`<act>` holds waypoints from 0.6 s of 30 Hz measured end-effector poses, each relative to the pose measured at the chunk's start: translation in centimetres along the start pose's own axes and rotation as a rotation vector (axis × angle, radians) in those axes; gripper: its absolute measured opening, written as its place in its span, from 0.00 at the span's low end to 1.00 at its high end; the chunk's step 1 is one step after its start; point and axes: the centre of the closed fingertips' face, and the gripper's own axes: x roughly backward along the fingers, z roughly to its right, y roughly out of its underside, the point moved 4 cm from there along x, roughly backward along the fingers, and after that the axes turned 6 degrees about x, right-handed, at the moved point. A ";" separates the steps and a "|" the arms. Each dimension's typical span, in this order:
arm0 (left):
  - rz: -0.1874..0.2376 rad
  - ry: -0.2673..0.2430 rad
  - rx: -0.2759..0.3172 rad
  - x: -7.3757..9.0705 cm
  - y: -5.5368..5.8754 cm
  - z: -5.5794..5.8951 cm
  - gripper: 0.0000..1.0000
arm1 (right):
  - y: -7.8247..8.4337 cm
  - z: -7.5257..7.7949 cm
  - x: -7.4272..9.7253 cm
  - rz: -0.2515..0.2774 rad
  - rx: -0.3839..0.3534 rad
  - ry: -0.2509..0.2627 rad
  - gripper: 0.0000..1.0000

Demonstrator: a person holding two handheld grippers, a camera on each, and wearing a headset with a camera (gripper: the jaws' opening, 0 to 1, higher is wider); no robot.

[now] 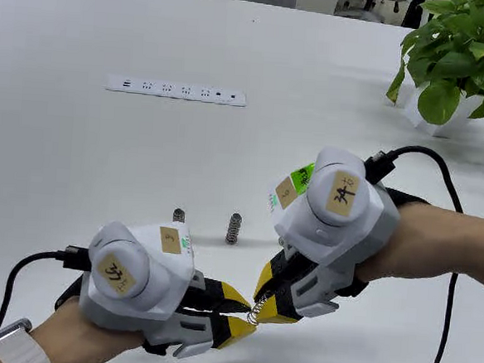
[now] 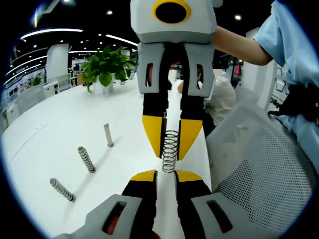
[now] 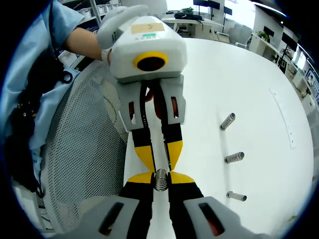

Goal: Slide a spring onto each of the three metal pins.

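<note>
right tool (image 3: 161, 176): your jaws clamp the spring (image 3: 160, 180), seen end-on
left tool (image 2: 167, 175): narrow at spring's far end; grip cannot be told

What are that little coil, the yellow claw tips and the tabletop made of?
Coil spring: likely bare steel wire; grey with a metallic glint. Yellow tips: seemingly plastic or rubber; matte, even colour. Tabletop: smooth white laminate or painted board, faintly glossy; can't tell which.
</note>
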 end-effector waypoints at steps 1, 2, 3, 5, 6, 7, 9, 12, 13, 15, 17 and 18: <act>0.006 -0.014 0.005 0.1 0.0 -0.2 0.17 | 0.1 0.0 0.0 -0.002 0.000 0.001 0.12; 0.014 -0.030 0.021 0.3 0.1 -0.5 0.21 | 0.1 0.0 0.0 -0.005 0.000 0.000 0.12; 0.016 -0.042 0.033 0.5 0.2 -0.7 0.24 | 0.2 0.1 0.1 -0.007 0.000 0.000 0.12; 0.019 -0.076 0.043 0.9 0.3 -1.2 0.31 | 0.3 0.1 0.1 -0.010 -0.001 0.001 0.12; 0.020 -0.096 0.050 1.2 0.4 -1.5 0.34 | 0.4 0.2 0.2 -0.012 -0.003 0.001 0.12; 0.019 -0.107 0.056 1.3 0.5 -1.7 0.38 | 0.5 0.3 0.3 -0.013 -0.003 0.004 0.12; 0.022 -0.125 0.069 1.7 0.6 -2.0 0.43 | 0.7 0.4 0.4 -0.017 -0.005 0.006 0.12; 0.037 -0.166 0.093 2.4 0.6 -2.5 0.51 | 1.0 0.6 0.7 -0.023 -0.007 0.012 0.12; 0.039 -0.180 0.096 2.5 0.6 -2.7 0.54 | 1.1 0.7 0.8 -0.024 -0.007 0.014 0.12; 0.043 -0.208 0.106 2.8 0.6 -3.0 0.60 | 1.2 1.0 1.0 -0.026 -0.009 0.018 0.12; 0.049 -0.244 0.121 3.2 0.6 -3.3 0.69 | 1.3 1.2 1.2 -0.027 -0.009 0.026 0.12; 0.055 -0.248 0.125 3.3 0.7 -3.5 0.72 | 1.3 1.4 1.3 -0.026 -0.007 0.033 0.12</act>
